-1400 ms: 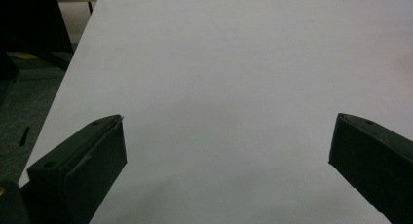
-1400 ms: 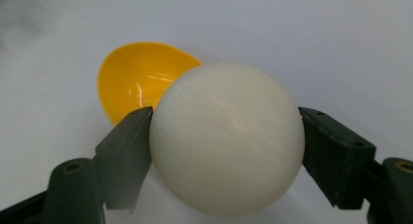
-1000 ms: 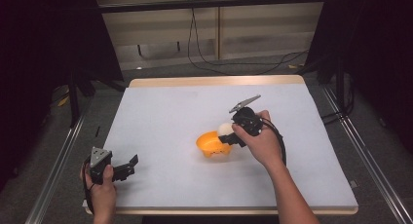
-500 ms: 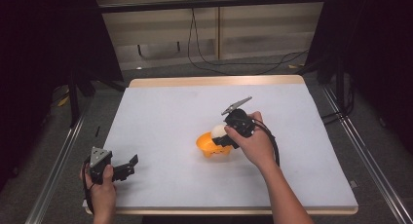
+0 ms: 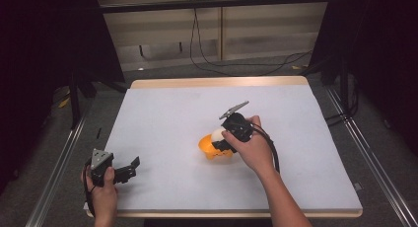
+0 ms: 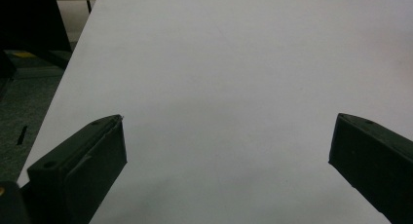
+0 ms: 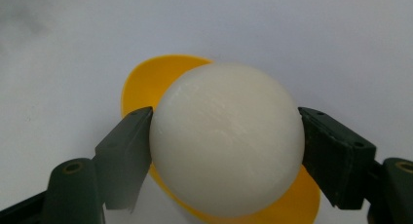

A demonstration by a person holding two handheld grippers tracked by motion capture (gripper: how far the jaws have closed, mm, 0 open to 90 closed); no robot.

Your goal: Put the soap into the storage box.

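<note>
Across the white counter (image 5: 162, 113), an orange bowl (image 5: 207, 147) sat just right of centre. Above it the right gripper (image 7: 225, 146) clamped its fingers (image 7: 124, 153) on a white ball (image 7: 226, 141). At seven o'clock, the left gripper (image 5: 129, 169) rested wide open, holding nothing.

A white table (image 5: 162, 113) with a wooden edge, black cables (image 5: 207, 49) on the floor behind — perhaps power leads.
</note>
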